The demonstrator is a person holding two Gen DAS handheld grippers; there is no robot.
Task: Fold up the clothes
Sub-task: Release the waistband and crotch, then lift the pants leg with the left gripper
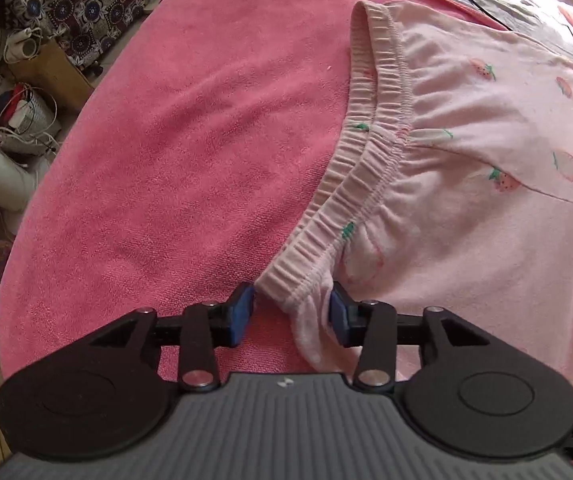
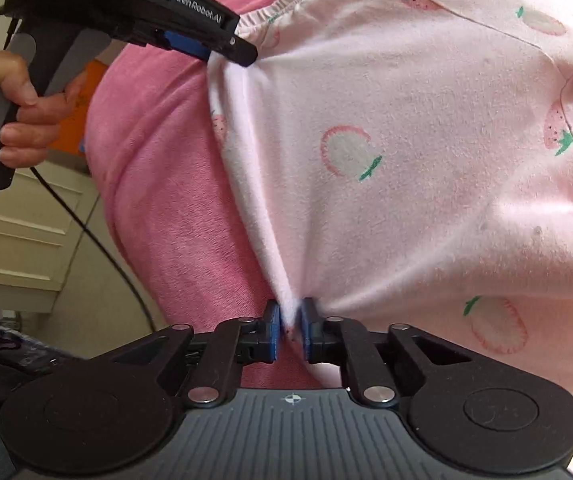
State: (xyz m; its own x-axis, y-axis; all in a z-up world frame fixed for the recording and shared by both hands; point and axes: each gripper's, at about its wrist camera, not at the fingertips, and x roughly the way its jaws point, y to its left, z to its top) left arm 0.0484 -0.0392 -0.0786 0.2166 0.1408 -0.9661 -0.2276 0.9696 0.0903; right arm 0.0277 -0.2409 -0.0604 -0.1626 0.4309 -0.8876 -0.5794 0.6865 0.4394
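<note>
Pinching the pink shorts' (image 2: pixel 386 160) side edge, right tool (image 2: pixel 290 326) clenched; left tool (image 1: pixel 291 312) released astride waistband corner.

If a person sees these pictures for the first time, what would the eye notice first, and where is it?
First comes the pale pink strawberry-print garment, spread over a brighter pink towel. The right gripper pinches its near edge into a sharp ridge. The left gripper straddles the corner of the elastic waistband, with the jaws apart.
</note>
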